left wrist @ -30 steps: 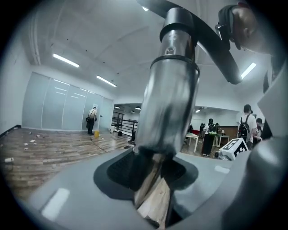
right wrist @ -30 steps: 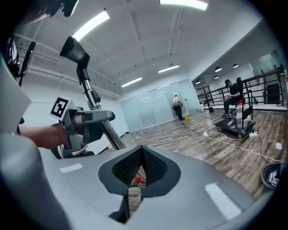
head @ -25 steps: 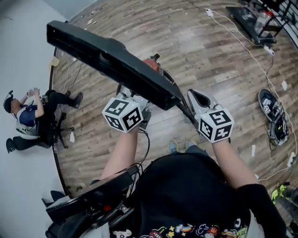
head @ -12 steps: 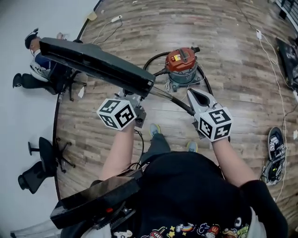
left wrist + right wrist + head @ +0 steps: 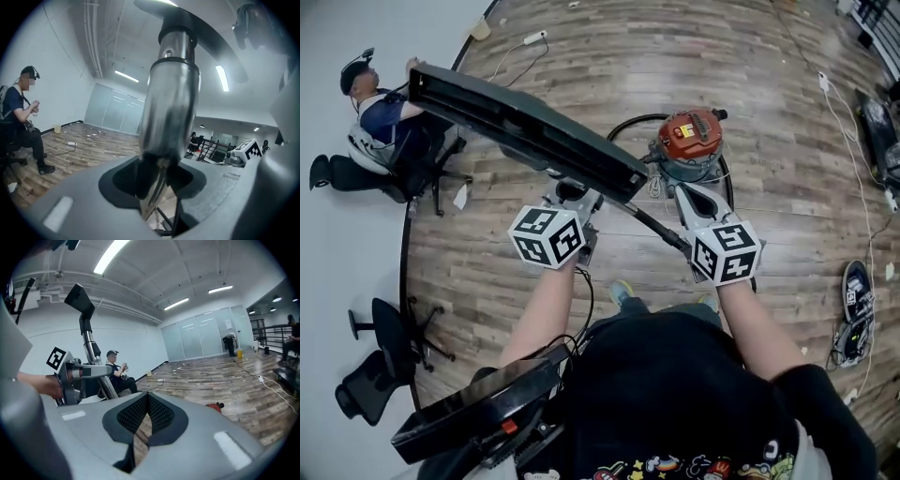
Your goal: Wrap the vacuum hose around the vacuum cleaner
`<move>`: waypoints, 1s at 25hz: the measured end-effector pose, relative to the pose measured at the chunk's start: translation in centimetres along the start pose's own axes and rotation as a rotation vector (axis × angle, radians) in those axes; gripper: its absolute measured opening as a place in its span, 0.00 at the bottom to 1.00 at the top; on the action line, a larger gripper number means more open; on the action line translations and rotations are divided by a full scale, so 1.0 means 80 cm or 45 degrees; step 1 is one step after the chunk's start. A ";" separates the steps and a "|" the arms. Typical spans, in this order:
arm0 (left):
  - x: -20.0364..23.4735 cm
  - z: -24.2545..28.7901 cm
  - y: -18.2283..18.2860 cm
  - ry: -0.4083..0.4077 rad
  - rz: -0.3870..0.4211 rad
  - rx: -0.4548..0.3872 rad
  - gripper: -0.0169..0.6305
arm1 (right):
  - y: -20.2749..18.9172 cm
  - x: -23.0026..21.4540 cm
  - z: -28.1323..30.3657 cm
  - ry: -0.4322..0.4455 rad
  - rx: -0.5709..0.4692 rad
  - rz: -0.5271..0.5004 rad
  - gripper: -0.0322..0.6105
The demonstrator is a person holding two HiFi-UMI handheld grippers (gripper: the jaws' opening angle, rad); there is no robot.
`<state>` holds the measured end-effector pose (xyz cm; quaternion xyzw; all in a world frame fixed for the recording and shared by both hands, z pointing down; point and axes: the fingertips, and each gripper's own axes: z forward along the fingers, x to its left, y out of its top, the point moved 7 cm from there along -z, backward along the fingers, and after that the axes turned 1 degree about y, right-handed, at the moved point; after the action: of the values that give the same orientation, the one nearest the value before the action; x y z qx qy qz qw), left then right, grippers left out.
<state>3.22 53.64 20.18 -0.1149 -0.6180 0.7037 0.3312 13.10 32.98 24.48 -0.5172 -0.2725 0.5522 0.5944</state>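
**Spotter:** Where's the vacuum from your tongs?

**Me:** The vacuum stands on the floor, just ahead of my right tongs and below them. It is ahead and to the right of my left tongs, so the right side is nearer. The hose curls out of it beyond both tongs, on the far left side of the body. Another stretch lies close along the right side.

**Spotter:** And what are you carrying?

**Me:** The wand. Its long axis runs from the floor head, high and far ahead-left of my left tongs, slanting back toward the right tongs. The left tongs are clamped round the metal tube. The tips of the right tongs meet. A dark sliver shows low in the gap behind them, probably the wand's black end, but I can't tell whether it is pinched there.

**Spotter:** So what does the wrap turn on?

**Me:** As I judge it, on carrying the wand end around the vacuum, led by the right side.

**Spotter:** Room to swing?

**Me:** Open wood floor around the vacuum. A seated person is well off beyond the left tongs. A chair sits behind and left of them, and cables trail far right of the right tongs.
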 end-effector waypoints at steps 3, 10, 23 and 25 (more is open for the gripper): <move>0.067 -0.013 0.007 -0.041 -0.002 0.010 0.28 | -0.005 0.037 0.051 -0.065 0.003 0.032 0.09; 0.192 -0.005 0.032 -0.052 0.004 0.028 0.28 | 0.004 0.079 0.172 -0.101 0.045 0.033 0.09; 0.463 0.130 0.102 -0.009 -0.028 0.135 0.27 | 0.094 0.067 0.488 -0.307 0.079 0.125 0.09; 0.502 0.148 0.125 -0.034 -0.009 0.146 0.27 | 0.118 0.071 0.533 -0.321 0.079 0.117 0.09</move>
<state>-37.05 68.49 23.16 -0.0841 -0.5813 0.7382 0.3317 -27.21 50.34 27.88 -0.4371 -0.3037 0.6477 0.5452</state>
